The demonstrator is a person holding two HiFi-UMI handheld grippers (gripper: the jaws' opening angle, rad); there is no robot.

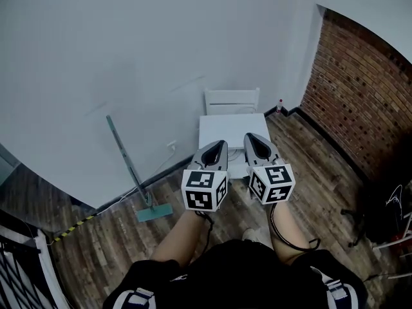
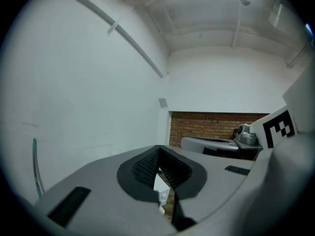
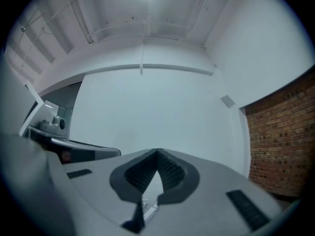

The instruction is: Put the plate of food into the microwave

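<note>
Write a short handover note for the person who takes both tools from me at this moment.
Left tool: shut, nothing between its jaws.
Right tool: shut, also empty.
Both are held side by side in front of the body, above the small white square table by the white wall.
Job's things: no plate of food and no microwave shows in any view.
Done: nothing that can be seen.
Left: the whole job; find the plate and the microwave, then put the plate inside.
</note>
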